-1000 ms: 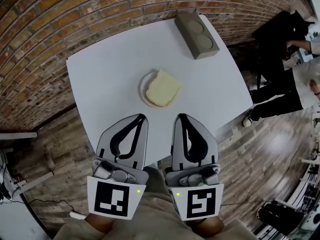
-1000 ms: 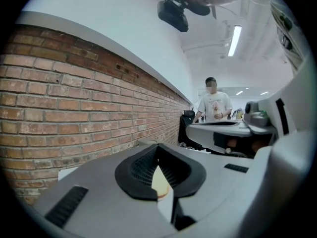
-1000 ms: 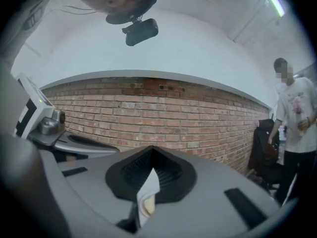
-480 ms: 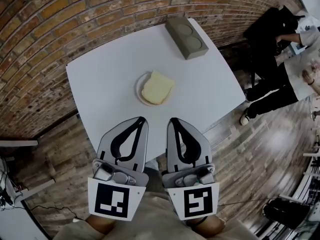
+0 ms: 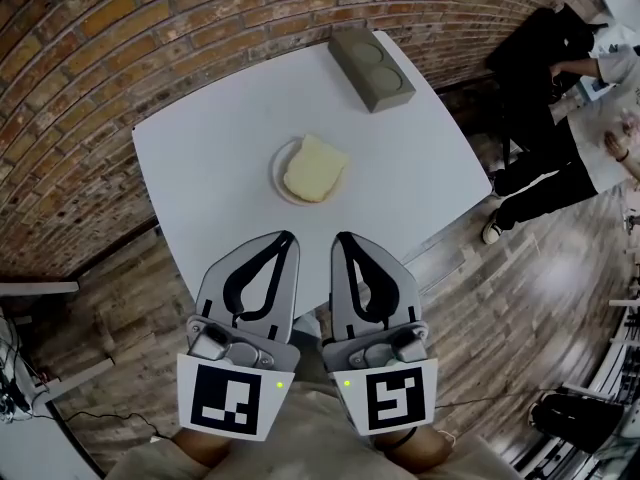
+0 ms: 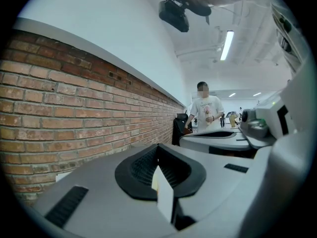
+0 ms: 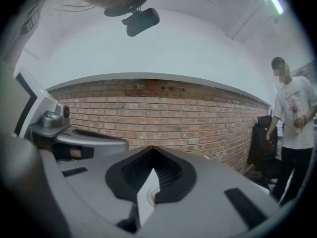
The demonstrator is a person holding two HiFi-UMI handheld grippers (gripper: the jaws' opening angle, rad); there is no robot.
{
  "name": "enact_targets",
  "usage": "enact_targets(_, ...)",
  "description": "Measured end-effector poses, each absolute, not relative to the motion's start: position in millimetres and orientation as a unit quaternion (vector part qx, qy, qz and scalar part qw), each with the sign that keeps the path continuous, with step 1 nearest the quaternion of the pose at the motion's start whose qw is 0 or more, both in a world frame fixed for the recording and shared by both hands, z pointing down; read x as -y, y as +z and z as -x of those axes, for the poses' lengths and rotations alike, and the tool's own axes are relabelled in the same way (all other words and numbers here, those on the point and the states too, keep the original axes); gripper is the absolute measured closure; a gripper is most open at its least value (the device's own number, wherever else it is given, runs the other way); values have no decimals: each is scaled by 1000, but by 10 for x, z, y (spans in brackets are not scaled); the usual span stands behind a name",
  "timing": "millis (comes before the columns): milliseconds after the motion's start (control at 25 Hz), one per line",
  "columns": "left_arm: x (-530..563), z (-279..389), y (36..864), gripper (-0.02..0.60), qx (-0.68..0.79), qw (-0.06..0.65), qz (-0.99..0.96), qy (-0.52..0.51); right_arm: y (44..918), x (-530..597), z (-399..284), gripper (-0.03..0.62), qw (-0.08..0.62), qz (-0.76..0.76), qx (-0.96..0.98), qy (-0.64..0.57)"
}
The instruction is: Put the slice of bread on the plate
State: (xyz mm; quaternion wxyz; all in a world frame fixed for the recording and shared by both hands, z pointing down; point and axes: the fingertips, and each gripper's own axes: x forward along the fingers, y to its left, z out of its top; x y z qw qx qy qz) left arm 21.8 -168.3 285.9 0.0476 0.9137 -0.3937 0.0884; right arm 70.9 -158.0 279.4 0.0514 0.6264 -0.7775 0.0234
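Brick wall and wooden floor surround one white table [image 5: 220, 168]. On it we count one plate [image 5: 277, 173], one slice of bread [image 5: 315, 168] and one grey block [image 5: 371, 70] with two round hollows. The bread lies flat on the plate, its long axis slanting near-left to far-right. Our left gripper [image 5: 285, 236] and right gripper [image 5: 343, 236] hover over the near edge, both pressed together on nothing.

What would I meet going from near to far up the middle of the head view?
Left tool and right tool side by side → white table → plate with the bread slice on it → grey block
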Motion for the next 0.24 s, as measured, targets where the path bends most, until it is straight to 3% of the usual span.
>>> enact_targets(240,1738,-266,2867,572,389,45,-915,93,2823,1628,-723,588,55,-624,779,26)
